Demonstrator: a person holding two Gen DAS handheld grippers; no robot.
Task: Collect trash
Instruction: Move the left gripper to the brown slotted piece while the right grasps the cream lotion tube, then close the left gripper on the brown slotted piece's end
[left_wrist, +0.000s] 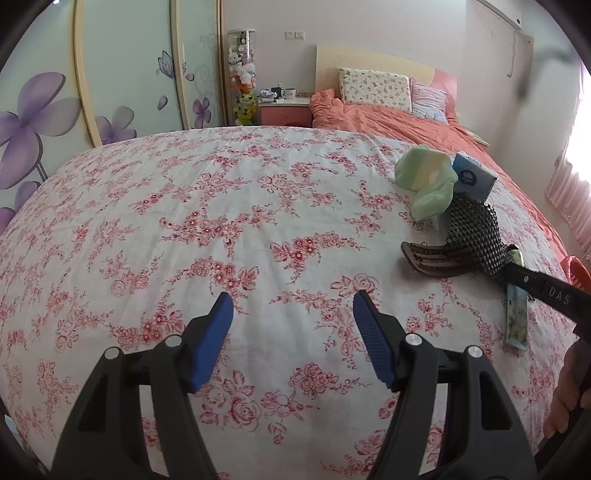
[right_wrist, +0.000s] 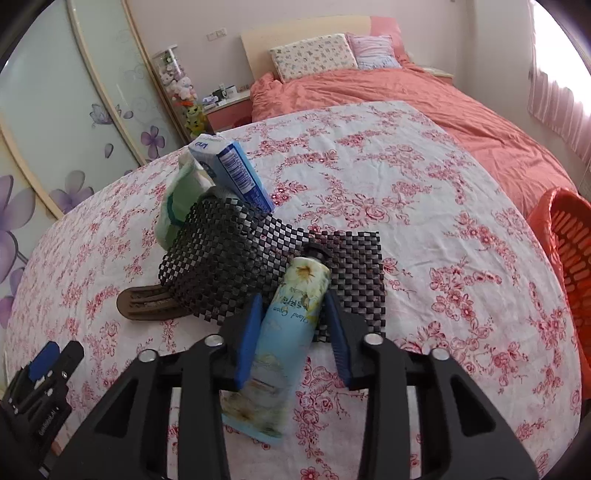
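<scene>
My right tool (right_wrist: 293, 325) brackets the hand cream tube (right_wrist: 280, 332), seemingly gripping it, on the floral tabletop (right_wrist: 406, 206); my left tool (left_wrist: 293, 314) hangs released.

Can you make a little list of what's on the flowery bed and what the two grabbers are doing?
surface: flowery sheet
right gripper: jaws around hand cream tube
left gripper: open, empty
pile: black mesh mat, blue tissue pack, green cloth, brown comb
at right edge: orange basket
</scene>
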